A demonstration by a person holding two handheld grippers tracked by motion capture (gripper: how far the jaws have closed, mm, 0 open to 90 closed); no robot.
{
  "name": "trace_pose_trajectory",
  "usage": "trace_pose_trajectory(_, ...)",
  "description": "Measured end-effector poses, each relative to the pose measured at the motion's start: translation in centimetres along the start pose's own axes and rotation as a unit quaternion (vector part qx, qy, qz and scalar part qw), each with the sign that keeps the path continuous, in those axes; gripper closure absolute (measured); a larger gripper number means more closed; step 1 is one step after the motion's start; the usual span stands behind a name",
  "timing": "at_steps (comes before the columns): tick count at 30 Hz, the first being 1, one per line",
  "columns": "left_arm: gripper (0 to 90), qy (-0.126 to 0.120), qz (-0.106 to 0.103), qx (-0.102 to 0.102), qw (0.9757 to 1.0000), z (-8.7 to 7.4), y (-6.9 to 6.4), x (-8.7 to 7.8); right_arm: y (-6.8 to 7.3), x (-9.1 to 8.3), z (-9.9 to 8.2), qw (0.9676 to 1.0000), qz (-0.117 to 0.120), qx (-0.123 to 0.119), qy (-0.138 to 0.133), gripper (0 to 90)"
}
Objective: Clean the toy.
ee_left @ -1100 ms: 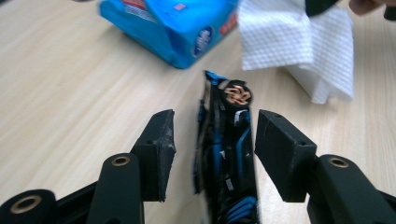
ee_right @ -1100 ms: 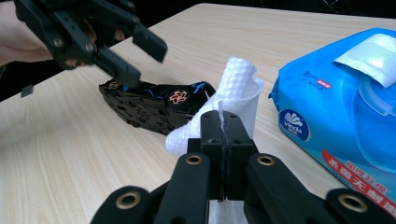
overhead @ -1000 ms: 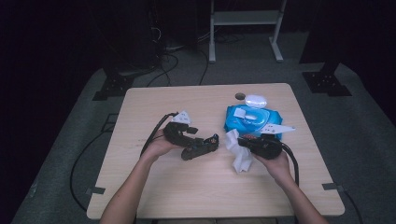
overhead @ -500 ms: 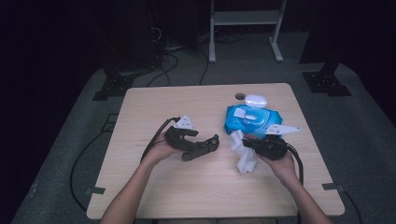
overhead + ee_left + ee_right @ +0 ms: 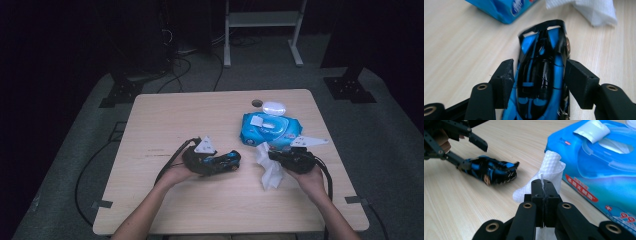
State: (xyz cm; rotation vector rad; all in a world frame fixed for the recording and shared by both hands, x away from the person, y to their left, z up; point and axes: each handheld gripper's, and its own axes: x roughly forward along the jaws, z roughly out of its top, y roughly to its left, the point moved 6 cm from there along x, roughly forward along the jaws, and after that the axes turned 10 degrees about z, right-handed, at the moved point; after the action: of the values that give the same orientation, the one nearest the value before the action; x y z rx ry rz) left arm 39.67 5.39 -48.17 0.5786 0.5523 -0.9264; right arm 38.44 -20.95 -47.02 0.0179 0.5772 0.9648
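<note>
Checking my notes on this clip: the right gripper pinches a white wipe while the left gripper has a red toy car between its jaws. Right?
Not quite. The toy car at the left gripper is blue and black, as the left gripper view shows. The right gripper does pinch the white wipe.

The blue wipes pack (image 5: pixel 599 170) carries a red band of print and large digits at its corner, all too blurred to read.

Toy car (image 5: pixel 221 162) lies left of wipe (image 5: pixel 270 167), wipes pack (image 5: pixel 270 130) behind both, on table (image 5: pixel 165 115).
</note>
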Motion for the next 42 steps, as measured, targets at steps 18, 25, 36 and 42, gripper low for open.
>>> trace_pose_trajectory(18,35.0,-0.018,-0.002,0.009,0.9998,-0.1,-0.9,0.1,-2.5,-1.0,-2.3,0.9989,-0.019,0.037,0.024,64.5)
trace_pose_trajectory(25,30.5,-0.027,0.0,0.007,0.9996,0.0,-0.8,-0.7,-2.0,-2.5,-1.8,0.9995,-0.002,0.032,0.006,55.5)
trace_pose_trajectory(36,27.9,-0.054,0.026,-0.005,0.9982,-0.4,0.2,-2.6,-1.6,-4.5,-1.8,0.9996,0.005,0.026,-0.003,51.2)
trace_pose_trajectory(42,27.2,-0.056,0.034,-0.01,0.9978,-0.9,0.6,-3.5,-1.6,-4.9,-2.2,0.9996,0.004,0.027,-0.002,48.4)
